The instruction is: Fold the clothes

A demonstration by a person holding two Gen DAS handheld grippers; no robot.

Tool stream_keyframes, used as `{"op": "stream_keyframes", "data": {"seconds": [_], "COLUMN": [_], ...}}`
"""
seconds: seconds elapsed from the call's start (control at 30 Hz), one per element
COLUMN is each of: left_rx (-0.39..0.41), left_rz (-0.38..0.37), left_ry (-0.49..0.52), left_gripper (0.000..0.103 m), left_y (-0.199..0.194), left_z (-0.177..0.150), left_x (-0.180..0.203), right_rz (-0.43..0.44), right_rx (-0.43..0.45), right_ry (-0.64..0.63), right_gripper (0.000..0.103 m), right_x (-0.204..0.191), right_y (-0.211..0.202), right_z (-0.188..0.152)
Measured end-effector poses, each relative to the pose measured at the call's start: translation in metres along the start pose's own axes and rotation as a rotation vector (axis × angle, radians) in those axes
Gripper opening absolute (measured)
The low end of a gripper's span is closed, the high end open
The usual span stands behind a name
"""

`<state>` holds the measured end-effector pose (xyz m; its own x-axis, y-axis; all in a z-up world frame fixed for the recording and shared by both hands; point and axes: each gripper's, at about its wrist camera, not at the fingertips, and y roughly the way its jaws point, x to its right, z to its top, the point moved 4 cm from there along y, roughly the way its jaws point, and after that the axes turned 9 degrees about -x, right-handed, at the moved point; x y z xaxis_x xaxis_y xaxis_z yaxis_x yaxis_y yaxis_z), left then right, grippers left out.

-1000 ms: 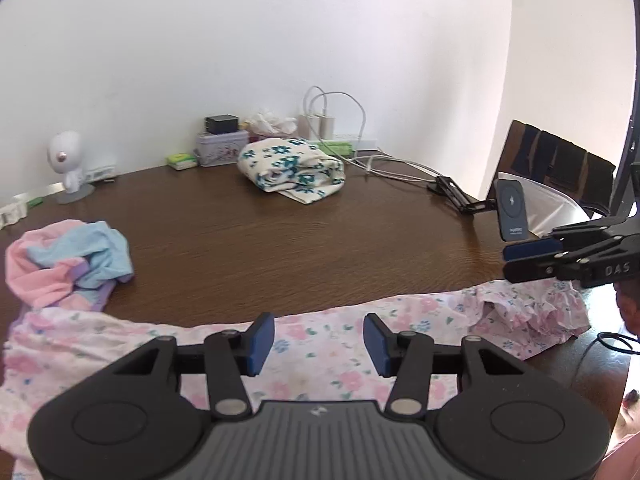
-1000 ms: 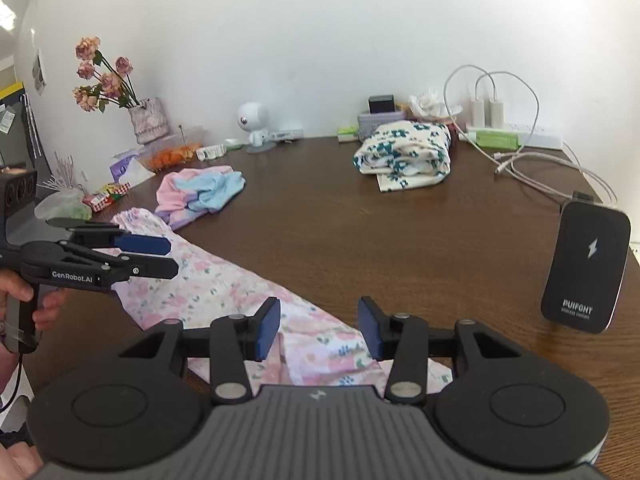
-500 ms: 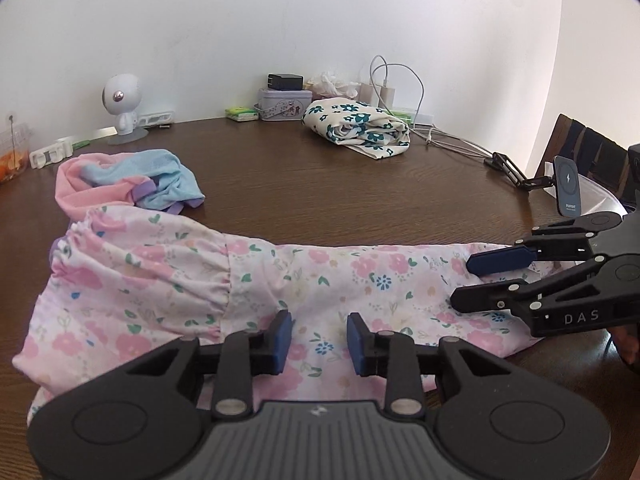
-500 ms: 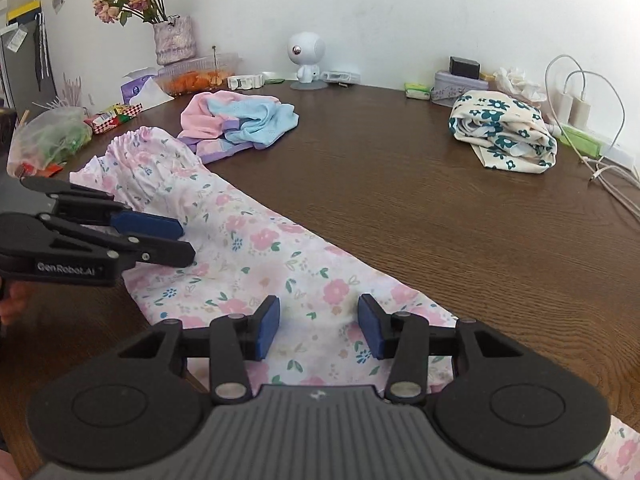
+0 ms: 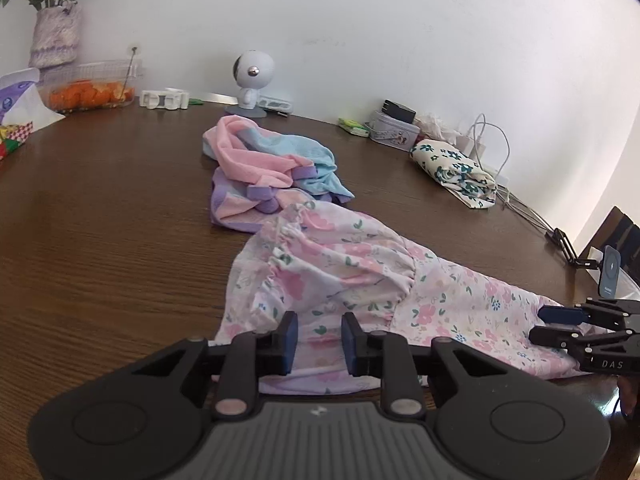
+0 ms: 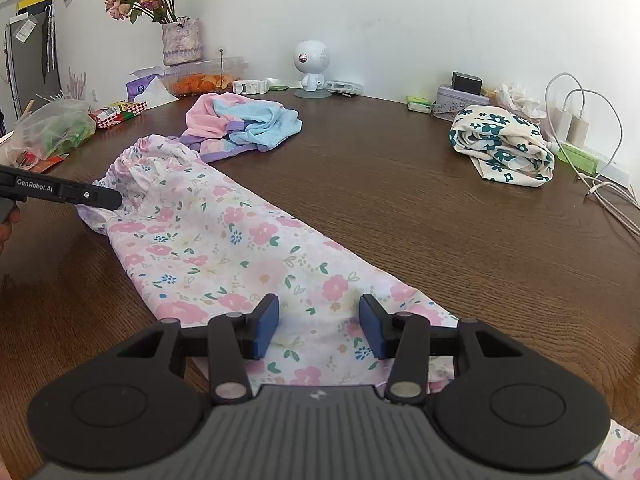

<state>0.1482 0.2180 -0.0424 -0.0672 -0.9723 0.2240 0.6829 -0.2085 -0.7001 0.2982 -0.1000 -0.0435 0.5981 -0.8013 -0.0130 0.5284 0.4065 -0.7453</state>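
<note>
Meanwhile, the floral garment (image 6: 224,240) lies stretched and unfolded across the wooden surface (image 6: 400,208), the left hand-held gripper (image 5: 318,338) open at its gathered 9 o'clock end, the right hand-held gripper (image 6: 318,326) open over its hem, while a folded bundle (image 6: 504,146) waits at 2 o'clock.

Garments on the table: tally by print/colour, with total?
Pink floral garment, spread out: 1
Pink, blue and purple garment, crumpled: 1
Cream garment with teal flowers, bundled: 1
Total: 3
</note>
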Motion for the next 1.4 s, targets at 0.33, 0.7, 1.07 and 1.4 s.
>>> {"op": "stream_keyframes", "data": {"seconds": [0.33, 0.7, 1.07, 1.4], "left_rx": [0.074, -0.05, 0.036, 0.012], "left_rz": [-0.084, 0.143, 0.187, 0.062], "left_ry": [0.284, 0.224, 0.116, 0.346], "left_gripper": [0.05, 0.015, 0.025, 0.039], "left_y": [0.015, 0.065, 0.034, 0.035], "left_z": [0.042, 0.032, 0.046, 0.015], "left_x": [0.105, 0.057, 0.034, 0.124], "right_rz": [-0.001, 0.009, 0.032, 0.072], "right_rx": [-0.003, 0.006, 0.007, 0.057], "right_ry": [-0.004, -0.013, -0.024, -0.086], "right_gripper": [0.045, 0.047, 0.056, 0.059], "right_x": [-0.001, -0.001, -0.001, -0.021], "right_y": [-0.001, -0.002, -0.001, -0.019], "right_z": [-0.001, -0.001, -0.001, 0.009]}}
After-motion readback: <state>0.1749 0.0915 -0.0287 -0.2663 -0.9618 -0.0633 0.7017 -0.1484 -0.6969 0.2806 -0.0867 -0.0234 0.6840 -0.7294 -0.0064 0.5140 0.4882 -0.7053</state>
